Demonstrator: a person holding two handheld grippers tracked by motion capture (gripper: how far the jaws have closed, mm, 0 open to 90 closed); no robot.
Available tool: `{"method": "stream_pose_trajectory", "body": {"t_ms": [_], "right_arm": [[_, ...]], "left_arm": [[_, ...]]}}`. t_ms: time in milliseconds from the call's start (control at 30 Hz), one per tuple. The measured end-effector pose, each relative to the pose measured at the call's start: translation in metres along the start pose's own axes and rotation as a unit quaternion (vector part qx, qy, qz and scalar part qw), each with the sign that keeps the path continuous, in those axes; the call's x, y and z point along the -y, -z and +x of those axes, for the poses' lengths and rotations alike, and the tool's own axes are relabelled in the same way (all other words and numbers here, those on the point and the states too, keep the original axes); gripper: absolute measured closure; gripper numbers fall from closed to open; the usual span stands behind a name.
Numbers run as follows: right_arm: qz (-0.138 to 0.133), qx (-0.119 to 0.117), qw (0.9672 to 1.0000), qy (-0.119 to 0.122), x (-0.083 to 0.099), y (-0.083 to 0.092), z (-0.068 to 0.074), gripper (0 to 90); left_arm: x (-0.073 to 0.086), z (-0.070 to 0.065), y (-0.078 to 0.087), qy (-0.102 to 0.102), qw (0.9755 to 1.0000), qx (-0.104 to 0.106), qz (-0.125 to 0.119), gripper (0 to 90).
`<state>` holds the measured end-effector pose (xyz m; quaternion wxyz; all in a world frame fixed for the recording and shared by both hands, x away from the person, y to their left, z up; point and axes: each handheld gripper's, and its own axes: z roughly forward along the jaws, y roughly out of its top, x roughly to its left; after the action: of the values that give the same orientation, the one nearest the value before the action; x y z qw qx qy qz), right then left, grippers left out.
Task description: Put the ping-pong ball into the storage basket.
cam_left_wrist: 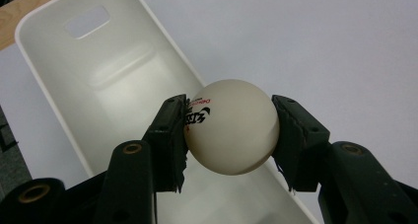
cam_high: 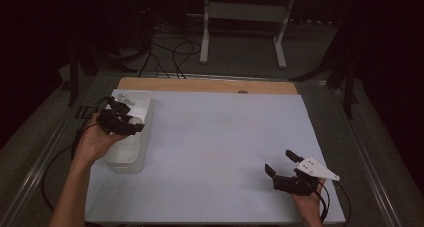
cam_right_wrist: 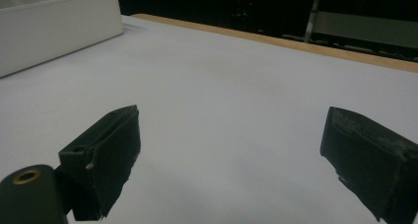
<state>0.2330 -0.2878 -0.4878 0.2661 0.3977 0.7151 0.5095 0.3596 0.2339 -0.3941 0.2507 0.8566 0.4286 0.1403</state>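
Covering most of the table (cam_high: 210, 84) is a pale grey mat (cam_high: 220, 152), with a strip of bare wood showing along the far edge. Beyond it, on the dim floor, stands a white metal frame (cam_high: 245, 22) with black cables (cam_high: 170, 52) trailing beside it.

On the mat's far left corner sits a long white plastic bin (cam_high: 131, 159), narrow end toward the person. Left gripper view looks down into it: smooth walls, a slot handle (cam_left_wrist: 87, 21) cut in the far end wall, inside bare where visible. Right gripper view catches one white side wall of the bin (cam_right_wrist: 54, 29) at upper left, well apart from that gripper.

Left hand (cam_high: 95, 139) comes in from the bottom left and holds the left gripper (cam_high: 131, 121) over the bin, about midway along its length. Right hand (cam_high: 307, 202) rests near the mat's near right corner, holding the right gripper (cam_high: 281, 162), grey three-cornered plate on top, jaws pointing toward the far left.

Right gripper: jaws spread wide, nothing between them, plain mat ahead of them.

Left gripper: jaws pinching a white ball (cam_left_wrist: 231, 127), one pad pressed on each side, ball held at its widest part. Black and red print on the ball next to the left pad; lettering too small to read. The ball hangs above the bin's open inside, close to the long wall on the mat side, clear of the bin floor as far as can be told. In the high view the ball (cam_high: 135, 120) is a pale spot at the jaw tips.
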Motion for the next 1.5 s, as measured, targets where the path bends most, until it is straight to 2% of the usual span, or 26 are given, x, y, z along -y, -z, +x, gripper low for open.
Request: {"method": "stream_pose_trajectory", "body": {"t_ms": [1233, 1500], "right_arm": [[0.001, 0.002, 1.0, 0.0, 0.0, 0.001, 0.0, 7.9], [0.0, 0.002, 1.0, 0.0, -0.001, 0.001, 0.0, 7.9]], "left_arm": [[0.009, 0.009, 0.002, 0.005, 0.9998, -0.005, 0.02, 51.2], [0.011, 0.012, 0.002, 0.011, 0.9997, -0.009, 0.02, 51.1]]}}
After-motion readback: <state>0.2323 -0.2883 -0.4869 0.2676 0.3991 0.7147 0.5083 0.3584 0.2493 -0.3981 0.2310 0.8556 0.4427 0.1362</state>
